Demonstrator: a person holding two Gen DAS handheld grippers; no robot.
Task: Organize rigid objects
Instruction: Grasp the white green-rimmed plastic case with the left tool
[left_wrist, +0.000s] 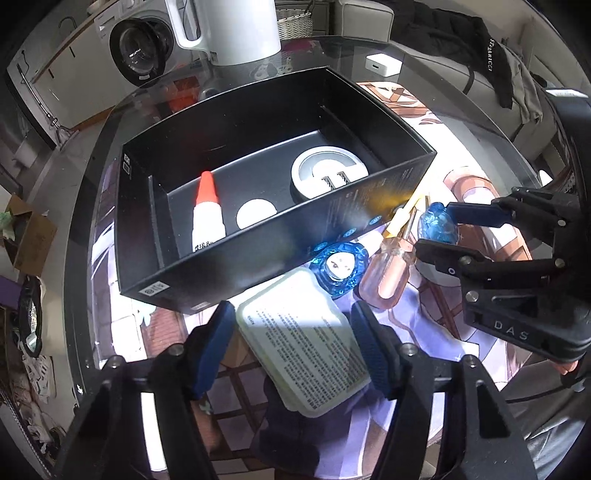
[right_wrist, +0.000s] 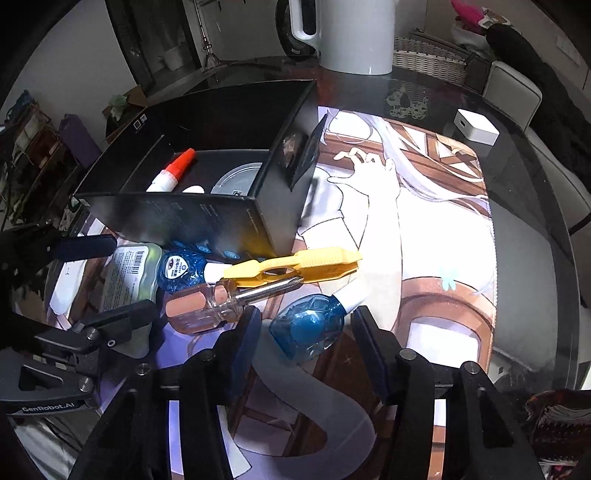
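Observation:
A white flat case (left_wrist: 303, 339) with a printed label lies on the mat between the fingertips of my left gripper (left_wrist: 292, 312), and both pads rest against its sides. In the right wrist view the same case (right_wrist: 129, 277) sits between that gripper's fingers. My right gripper (right_wrist: 307, 314) straddles a blue bottle (right_wrist: 306, 328) with a white neck; a thin gap shows on each side of it. A second blue bottle (left_wrist: 338, 267), a clear-handled screwdriver (right_wrist: 207, 304) and a yellow plastic tool (right_wrist: 295, 264) lie between the two grippers. The black box (left_wrist: 277, 240) holds an orange-capped glue bottle (left_wrist: 207, 210) and a round grey device (left_wrist: 325, 173).
A printed mat (right_wrist: 424, 240) covers the dark glass table. A white kettle (right_wrist: 354, 33) stands behind the box, and a small white cube (right_wrist: 476, 127) sits at the far right. A white disc (left_wrist: 256, 218) lies inside the box. Chairs and clutter surround the table.

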